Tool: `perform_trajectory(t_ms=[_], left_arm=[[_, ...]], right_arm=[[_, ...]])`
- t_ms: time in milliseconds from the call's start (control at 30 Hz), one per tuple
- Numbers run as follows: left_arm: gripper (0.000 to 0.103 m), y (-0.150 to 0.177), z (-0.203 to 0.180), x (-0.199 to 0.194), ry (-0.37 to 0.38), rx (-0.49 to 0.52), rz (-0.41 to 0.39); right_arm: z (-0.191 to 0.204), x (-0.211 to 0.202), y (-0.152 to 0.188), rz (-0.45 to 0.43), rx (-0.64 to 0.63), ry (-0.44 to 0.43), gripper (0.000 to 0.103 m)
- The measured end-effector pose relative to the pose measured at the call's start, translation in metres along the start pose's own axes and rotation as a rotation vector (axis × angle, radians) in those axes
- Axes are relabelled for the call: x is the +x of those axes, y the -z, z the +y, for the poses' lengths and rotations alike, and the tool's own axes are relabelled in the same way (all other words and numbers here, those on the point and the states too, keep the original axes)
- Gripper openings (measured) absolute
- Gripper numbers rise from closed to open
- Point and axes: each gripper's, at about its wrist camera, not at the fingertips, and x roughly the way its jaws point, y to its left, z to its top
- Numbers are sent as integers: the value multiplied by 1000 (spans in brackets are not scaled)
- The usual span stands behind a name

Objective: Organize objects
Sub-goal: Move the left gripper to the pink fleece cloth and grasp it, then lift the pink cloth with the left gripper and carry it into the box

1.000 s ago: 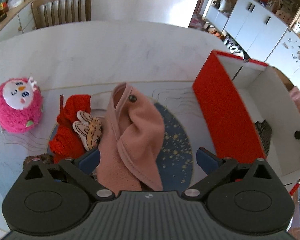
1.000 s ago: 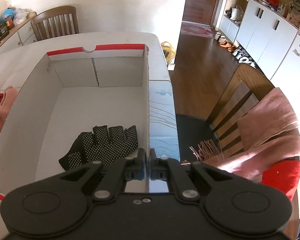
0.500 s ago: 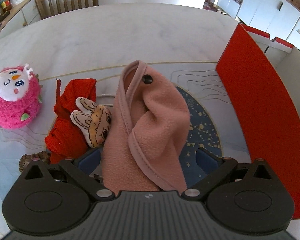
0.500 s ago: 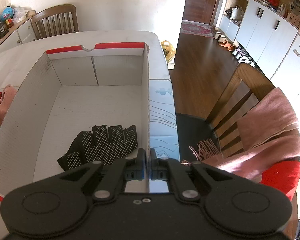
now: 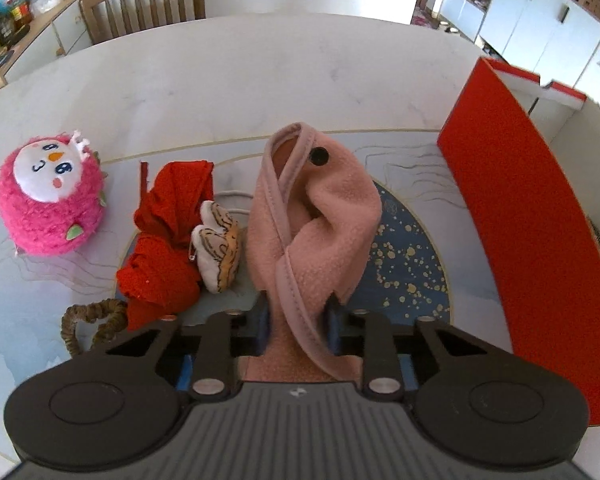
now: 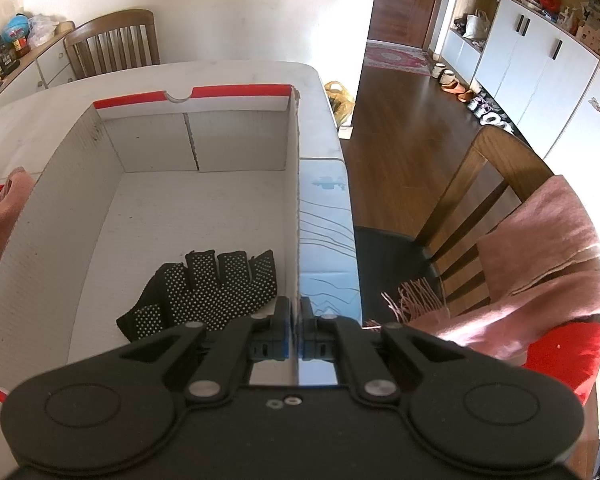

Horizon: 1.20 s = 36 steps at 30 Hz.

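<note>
Place: a home, dining area open to an entry hall
Furniture: wooden slat-back chairs [image 6: 112, 46] around a pale marble-look tabletop [image 5: 228, 80]
Storage: white cupboards [image 6: 540, 64] along the wall, sideboard [image 6: 28, 60] crowded with small items
Floor: dark wood [image 6: 400, 120], patterned rug [image 6: 394, 58], what look like shoes [image 6: 454, 88] by the cupboards
Homely touches: pink shawl [image 6: 540, 248] over a chair, plush toy [image 5: 50, 196]

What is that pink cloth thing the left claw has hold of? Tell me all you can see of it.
The pink fleece garment looks soft and fuzzy, with a stitched smooth trim along its edge and a dark snap button near the top fold. It stands bunched and folded upward from the table. The left gripper has just closed its jaws on the lower part. A small plush toy sits against its left side.
</note>
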Motion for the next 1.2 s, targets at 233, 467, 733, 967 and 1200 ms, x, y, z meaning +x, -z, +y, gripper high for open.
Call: perform_trajectory(t_ms=[233, 467, 733, 967, 1200], left_arm=[[19, -7, -1, -42, 91, 6, -61], [18, -19, -18, -88, 189, 33, -105], [18, -36, -53, -120, 273, 73, -123], [19, -55, -100, -125, 327, 162, -136], [19, -70, -152, -106, 332, 250, -119]], right_arm=[[0, -1, 0, 0, -1, -5, 3], [0, -1, 0, -2, -5, -7, 3], [0, 0, 0, -3, -8, -8, 2], [0, 0, 0, -2, -12, -15, 2], [0, -1, 0, -3, -7, -22, 2]])
